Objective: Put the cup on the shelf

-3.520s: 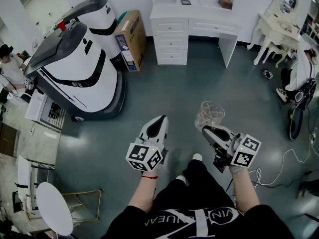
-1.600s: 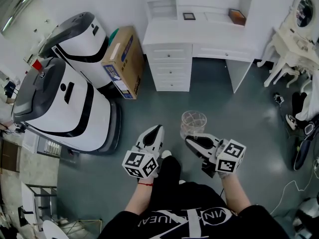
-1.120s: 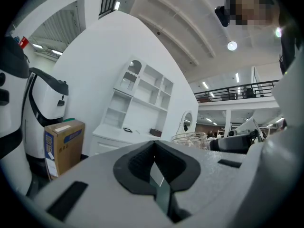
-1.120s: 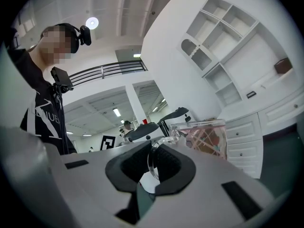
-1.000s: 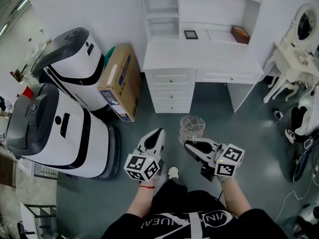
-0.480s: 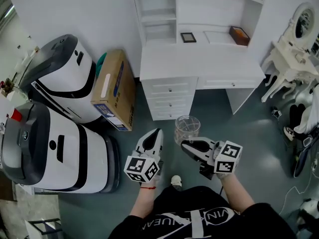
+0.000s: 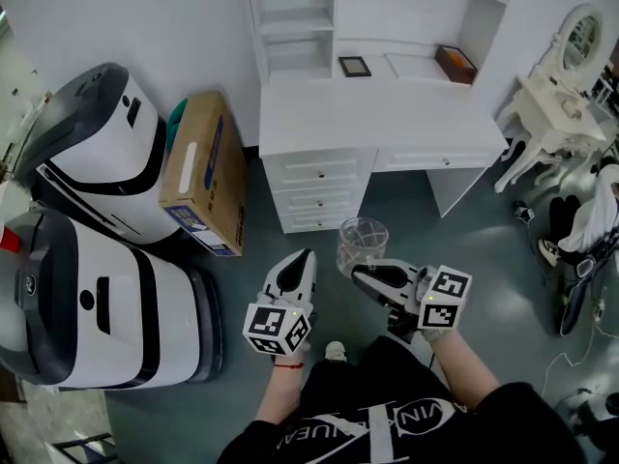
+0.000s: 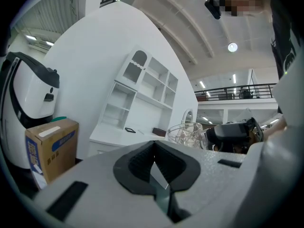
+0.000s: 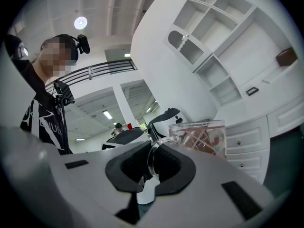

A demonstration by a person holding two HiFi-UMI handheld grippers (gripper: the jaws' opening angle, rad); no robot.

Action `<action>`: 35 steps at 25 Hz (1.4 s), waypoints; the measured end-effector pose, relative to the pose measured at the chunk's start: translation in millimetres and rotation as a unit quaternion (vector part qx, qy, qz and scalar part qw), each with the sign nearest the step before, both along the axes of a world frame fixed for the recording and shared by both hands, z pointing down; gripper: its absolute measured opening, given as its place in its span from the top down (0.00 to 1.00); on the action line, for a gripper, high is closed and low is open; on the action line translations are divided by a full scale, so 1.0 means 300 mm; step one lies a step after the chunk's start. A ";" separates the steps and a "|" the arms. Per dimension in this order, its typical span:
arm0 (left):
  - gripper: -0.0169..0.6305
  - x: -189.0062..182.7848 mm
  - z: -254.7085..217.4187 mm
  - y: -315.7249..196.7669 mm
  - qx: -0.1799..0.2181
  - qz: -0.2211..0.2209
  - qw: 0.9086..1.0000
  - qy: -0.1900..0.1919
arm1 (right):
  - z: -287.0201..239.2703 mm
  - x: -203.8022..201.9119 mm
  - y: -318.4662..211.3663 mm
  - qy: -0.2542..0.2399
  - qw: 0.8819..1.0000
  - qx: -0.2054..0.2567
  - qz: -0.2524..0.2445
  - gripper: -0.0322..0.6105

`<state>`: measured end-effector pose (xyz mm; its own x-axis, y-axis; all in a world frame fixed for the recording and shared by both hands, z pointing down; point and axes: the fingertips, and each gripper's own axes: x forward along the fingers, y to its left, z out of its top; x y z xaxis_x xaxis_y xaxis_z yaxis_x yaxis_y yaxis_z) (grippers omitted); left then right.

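A clear glass cup (image 7: 362,242) with a handle hangs over the grey floor, just in front of the white desk (image 7: 377,119). My right gripper (image 7: 361,275) is shut on its handle; in the right gripper view the handle loop (image 9: 154,161) sits between the jaws and the cup body (image 9: 204,139) stands upright beyond them. My left gripper (image 7: 305,259) is beside it, shut and holding nothing; its jaws (image 8: 154,164) meet in the left gripper view, where the cup (image 8: 190,133) shows to the right. The white shelf unit (image 7: 295,22) rises at the desk's back left.
A small picture frame (image 7: 354,66) and a brown box (image 7: 455,64) lie on the desk. A cardboard box (image 7: 203,177) and two big white-and-black machines (image 7: 92,158) stand at the left. A white dressing table (image 7: 551,100) and a seated person (image 7: 592,211) are at the right.
The desk and shelf unit have come closer and lower in the head view as the person walked toward them. The right gripper has kept hold of the cup; the left stays shut.
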<state>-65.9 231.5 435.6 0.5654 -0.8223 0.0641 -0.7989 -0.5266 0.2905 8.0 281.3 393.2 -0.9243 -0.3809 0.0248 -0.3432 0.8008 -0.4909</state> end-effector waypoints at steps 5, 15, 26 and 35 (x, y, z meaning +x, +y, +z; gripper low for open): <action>0.97 -0.019 0.033 -0.027 -0.010 -0.009 1.000 0.008 | 0.010 0.000 -0.050 -0.002 1.000 -0.002 0.000 0.92; 0.97 -0.009 0.037 -0.201 -0.017 -0.021 1.000 -0.005 | 0.002 0.012 -0.233 -0.010 1.000 0.007 -0.015 0.92; 0.97 -0.010 -0.013 -0.577 -0.014 -0.026 1.000 -0.010 | -0.010 -0.005 -0.585 -0.007 0.999 0.018 -0.032 0.92; 0.97 -0.006 0.002 -0.796 -0.023 -0.040 0.999 -0.013 | 0.014 0.003 -0.811 -0.007 0.999 0.011 -0.048 0.92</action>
<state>-67.7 -7.3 436.1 0.4948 -0.8610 0.1175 -0.8461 -0.4464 0.2912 8.9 38.0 397.3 -0.9566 -0.2914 0.0036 -0.2577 0.8400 -0.4775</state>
